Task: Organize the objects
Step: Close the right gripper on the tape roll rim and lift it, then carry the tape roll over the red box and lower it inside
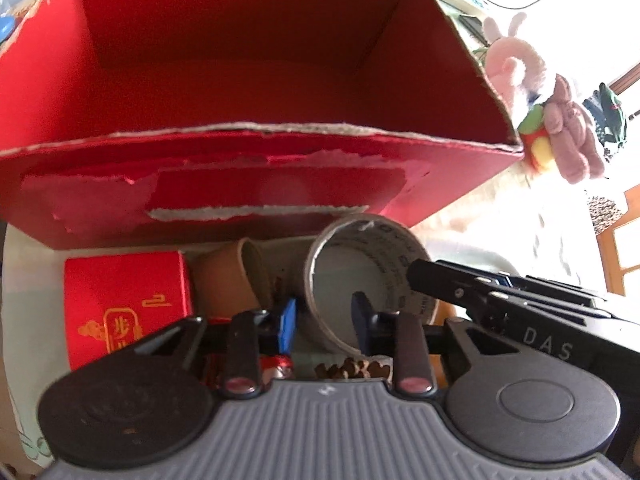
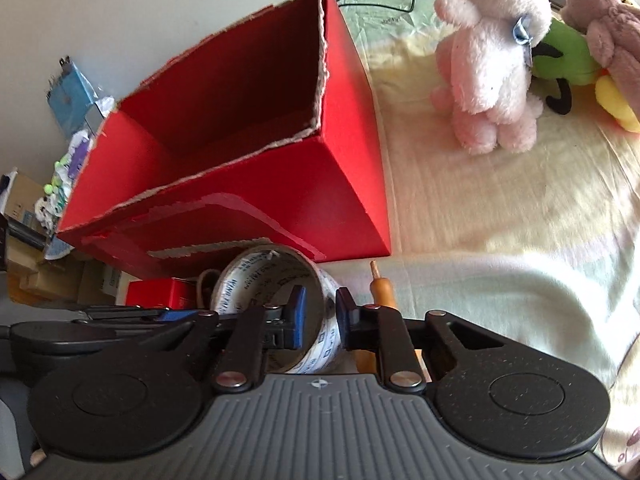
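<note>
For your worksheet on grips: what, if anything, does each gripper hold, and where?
Both the left gripper and right gripper straddle the tape roll's wall, one finger inside.

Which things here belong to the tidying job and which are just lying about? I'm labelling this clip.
Job:
- tape roll, both grippers closed on its wall: right gripper, left gripper
- red cardboard box, open, nothing seen inside

Lying about:
- pink plush toy
- brown plush toy
- small red gift box
- wooden rolling pin
</note>
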Motion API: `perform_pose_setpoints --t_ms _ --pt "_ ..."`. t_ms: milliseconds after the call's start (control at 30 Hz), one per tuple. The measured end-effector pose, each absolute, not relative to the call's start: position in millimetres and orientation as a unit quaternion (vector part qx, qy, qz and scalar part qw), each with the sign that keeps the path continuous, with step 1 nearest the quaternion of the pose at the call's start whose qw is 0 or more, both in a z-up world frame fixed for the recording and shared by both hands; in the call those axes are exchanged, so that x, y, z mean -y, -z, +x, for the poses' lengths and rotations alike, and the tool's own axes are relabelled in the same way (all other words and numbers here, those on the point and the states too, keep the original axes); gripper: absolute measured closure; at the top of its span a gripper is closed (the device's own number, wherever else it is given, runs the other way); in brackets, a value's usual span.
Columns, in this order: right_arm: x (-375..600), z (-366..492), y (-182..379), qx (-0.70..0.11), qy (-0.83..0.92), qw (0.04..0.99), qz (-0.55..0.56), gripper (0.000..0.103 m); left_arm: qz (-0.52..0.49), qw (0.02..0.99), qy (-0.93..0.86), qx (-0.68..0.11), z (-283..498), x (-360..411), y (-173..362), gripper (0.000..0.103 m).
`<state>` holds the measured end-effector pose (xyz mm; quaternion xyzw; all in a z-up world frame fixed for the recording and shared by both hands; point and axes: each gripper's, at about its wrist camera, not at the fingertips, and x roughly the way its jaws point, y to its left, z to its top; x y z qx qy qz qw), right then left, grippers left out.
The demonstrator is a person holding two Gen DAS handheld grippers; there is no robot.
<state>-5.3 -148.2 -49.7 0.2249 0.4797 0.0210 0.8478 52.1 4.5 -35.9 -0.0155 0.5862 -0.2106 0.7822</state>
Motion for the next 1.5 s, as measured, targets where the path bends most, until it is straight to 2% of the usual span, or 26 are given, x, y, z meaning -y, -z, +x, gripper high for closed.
perform_pose_setpoints --t_ms 33,167,400,833,1033,1300,1500 --pt "148.4 -3.9 50.9 -0.481 -0.017 0.848 0.222 0.09 -0.014 0.783 0.209 -0.586 52.8 -4.1 37.1 0.078" --pt "150.4 -1.0 50.7 -0.482 -0.012 0.85 0.212 0.092 -0.005 0.79 0.206 -0.578 55.7 -3.3 42.1 0.089" --pt "148.4 -14.8 30.7 -0.456 -0.006 0.868 0.199 0.092 0.01 0.795 0.217 -0.567 49.8 -7.1 32.8 0.091" --pt "150.5 -62.3 -46.4 -0.39 0.029 0.904 0.175 0.091 0.024 0.814 0.322 -0.482 9.4 -18.6 -33.4 0.093" --pt "143.8 -59.5 -81.1 -0.331 0.04 0.932 0.14 0.09 0.028 0.832 0.36 -0.421 21.1 -2.3 -73.5 0.093" --pt "134.6 -1.9 -76.0 -0.303 0.024 0.945 0.121 0.091 0.036 0.861 0.341 -0.375 59.2 -10.3 -95.5 0.094" --pt "129.3 50.8 -45.5 -0.346 0.011 0.931 0.115 0.091 0.034 0.855 0.309 -0.415 119.3 -1.3 -69.6 0.094"
